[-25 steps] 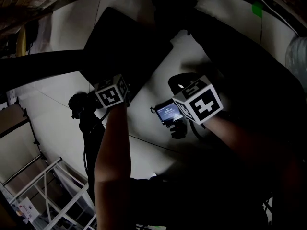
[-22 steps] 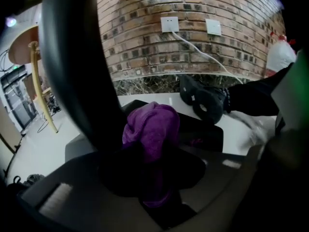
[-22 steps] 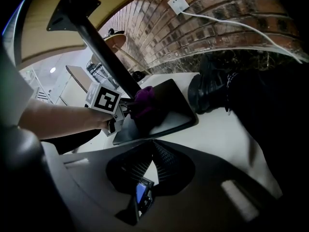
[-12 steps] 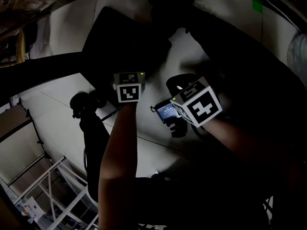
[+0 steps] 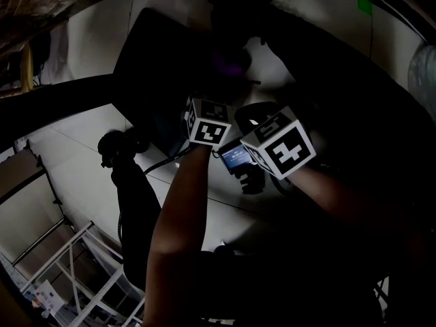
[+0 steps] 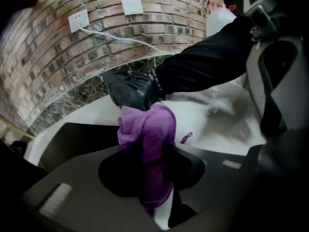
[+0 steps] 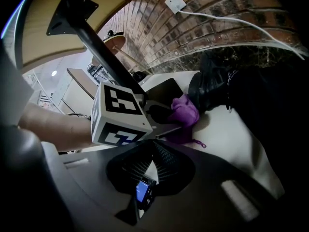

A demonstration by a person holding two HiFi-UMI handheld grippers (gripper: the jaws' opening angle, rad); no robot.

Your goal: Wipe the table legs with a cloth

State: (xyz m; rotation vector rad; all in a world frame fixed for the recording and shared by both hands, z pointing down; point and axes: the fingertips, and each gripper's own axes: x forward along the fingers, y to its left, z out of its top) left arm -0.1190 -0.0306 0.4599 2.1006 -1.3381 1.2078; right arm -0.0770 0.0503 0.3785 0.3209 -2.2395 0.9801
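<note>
purple crumpled fabric cloth (image 6: 150, 128) is clamped by left gripper (image 6: 153, 172) fingers | right gripper (image 7: 152, 164) fingers are pressed together, empty

The purple cloth (image 6: 148, 129) looks fuzzy, the brick wall (image 6: 43, 62) rough, the floor (image 6: 227, 129) smooth, the black table leg (image 7: 104, 56) matt metal.

Ahead of the left tool (image 6: 155, 175), a black shoe (image 6: 131, 90) and trouser leg (image 6: 207, 64) bar the frame's upper centre; bare white floor (image 6: 227, 125) lies open at centre right.
</note>
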